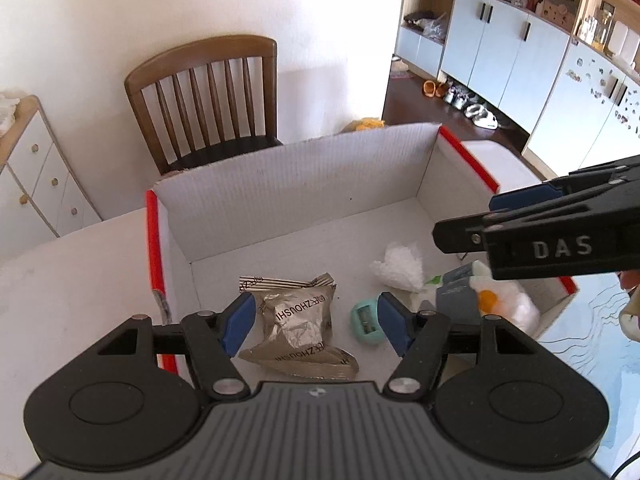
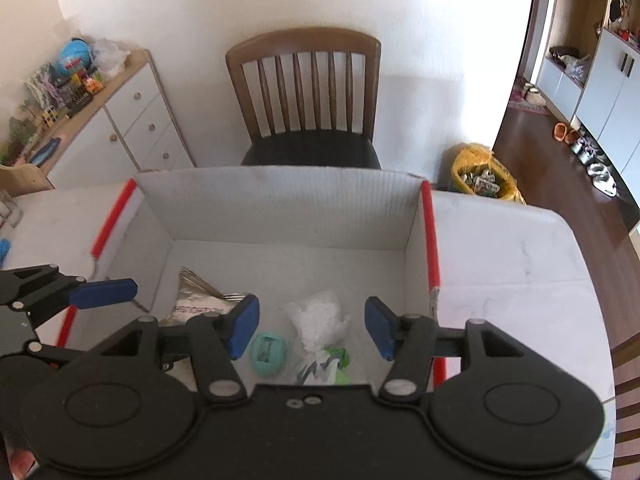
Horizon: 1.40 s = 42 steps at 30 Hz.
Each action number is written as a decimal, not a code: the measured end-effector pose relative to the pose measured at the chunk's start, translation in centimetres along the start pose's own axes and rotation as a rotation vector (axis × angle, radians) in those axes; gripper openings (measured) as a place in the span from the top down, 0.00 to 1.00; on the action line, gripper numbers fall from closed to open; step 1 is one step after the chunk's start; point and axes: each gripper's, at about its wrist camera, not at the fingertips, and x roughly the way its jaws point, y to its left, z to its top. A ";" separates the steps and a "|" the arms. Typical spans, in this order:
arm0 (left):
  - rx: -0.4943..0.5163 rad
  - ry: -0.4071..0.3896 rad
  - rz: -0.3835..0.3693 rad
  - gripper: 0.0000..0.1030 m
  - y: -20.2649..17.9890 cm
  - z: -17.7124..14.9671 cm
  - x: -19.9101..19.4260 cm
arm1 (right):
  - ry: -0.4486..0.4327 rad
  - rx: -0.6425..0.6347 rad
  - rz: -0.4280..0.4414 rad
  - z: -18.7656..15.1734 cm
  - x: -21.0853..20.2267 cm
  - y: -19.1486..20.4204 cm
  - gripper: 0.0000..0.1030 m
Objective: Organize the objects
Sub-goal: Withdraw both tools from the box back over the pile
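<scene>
A white cardboard box [image 1: 280,184] with red-taped edges stands on the table; it also shows in the right wrist view [image 2: 280,204]. Inside lie a silver snack packet [image 1: 300,320], a small teal oval object [image 1: 365,320], a crumpled clear plastic bag [image 1: 400,266], a grey pack [image 1: 456,296] and a white plush with a yellow spot [image 1: 504,300]. My left gripper [image 1: 316,322] is open and empty above the packet. My right gripper [image 2: 310,326] is open and empty above the plastic bag [image 2: 320,316] and teal object [image 2: 269,354]. The packet [image 2: 200,300] lies to its left.
A brown wooden chair [image 2: 308,92] stands behind the box against the wall. A white drawer cabinet [image 2: 132,128] with toys on top is at the left. A yellow bag [image 2: 484,176] sits on the floor at the right. White table [image 2: 504,248] surrounds the box.
</scene>
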 end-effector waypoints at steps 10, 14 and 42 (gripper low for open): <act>-0.021 -0.075 0.017 0.35 -1.5 -0.6 -5.9 | -0.102 -0.032 0.051 -1.4 -6.2 0.8 0.44; -0.032 -0.104 0.021 0.35 -2.3 -1.2 -8.3 | -0.135 -0.042 0.067 -2.4 -8.4 0.9 0.44; -0.104 -0.239 0.035 0.18 -6.3 -8.4 -18.7 | -0.300 -0.153 0.140 -12.1 -18.8 0.9 0.22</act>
